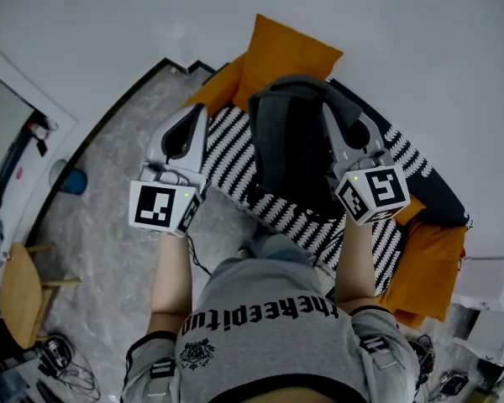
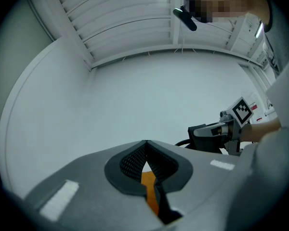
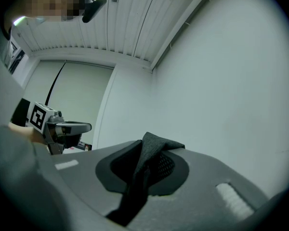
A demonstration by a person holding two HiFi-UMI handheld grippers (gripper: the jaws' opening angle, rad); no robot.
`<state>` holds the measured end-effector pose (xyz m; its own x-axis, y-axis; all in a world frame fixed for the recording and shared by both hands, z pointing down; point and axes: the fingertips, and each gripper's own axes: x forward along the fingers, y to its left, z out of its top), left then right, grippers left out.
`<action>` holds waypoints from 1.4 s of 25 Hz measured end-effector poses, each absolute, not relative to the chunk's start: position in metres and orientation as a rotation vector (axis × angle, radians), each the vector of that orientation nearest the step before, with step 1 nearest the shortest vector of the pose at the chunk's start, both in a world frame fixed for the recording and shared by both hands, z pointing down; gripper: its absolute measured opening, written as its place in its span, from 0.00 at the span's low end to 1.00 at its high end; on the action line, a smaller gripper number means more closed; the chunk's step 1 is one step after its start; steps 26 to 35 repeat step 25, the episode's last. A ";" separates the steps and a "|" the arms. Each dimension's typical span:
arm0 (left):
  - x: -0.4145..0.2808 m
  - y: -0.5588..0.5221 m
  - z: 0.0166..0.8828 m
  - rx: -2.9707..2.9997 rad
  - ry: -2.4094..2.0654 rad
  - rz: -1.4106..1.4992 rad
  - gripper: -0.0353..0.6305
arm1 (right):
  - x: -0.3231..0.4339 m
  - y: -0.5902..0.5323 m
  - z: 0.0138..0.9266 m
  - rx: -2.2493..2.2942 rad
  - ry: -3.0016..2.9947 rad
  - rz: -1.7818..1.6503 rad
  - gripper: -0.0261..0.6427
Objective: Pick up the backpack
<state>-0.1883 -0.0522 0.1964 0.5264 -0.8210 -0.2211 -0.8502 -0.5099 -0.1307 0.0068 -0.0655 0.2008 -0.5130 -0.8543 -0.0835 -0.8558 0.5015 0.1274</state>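
A dark grey backpack hangs upright in front of the sofa in the head view. My right gripper is at its top right, shut on a fold of its dark fabric, which sticks out between the pads in the right gripper view. My left gripper is held level to the left of the bag, apart from it. Its fingertips meet with nothing between them. Each gripper shows in the other's view: the right gripper, the left gripper.
Behind the bag stands a sofa with a black-and-white striped cover and orange cushions. A wooden stool, a blue object and cables are on the marbled floor at the left. White walls close in behind.
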 end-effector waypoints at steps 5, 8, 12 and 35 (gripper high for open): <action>-0.192 -0.048 0.196 -2.545 1.411 0.192 0.08 | 0.004 -0.059 0.198 -1.543 2.702 0.247 0.09; -0.193 -0.046 0.195 -2.544 1.413 0.193 0.08 | 0.003 -0.056 0.197 -1.537 2.697 0.246 0.09; -0.194 -0.045 0.195 -2.543 1.415 0.194 0.08 | 0.001 -0.054 0.194 -1.526 2.693 0.254 0.09; -0.191 -0.040 0.199 -2.546 1.423 0.194 0.08 | 0.001 -0.049 0.194 -1.515 2.700 0.277 0.09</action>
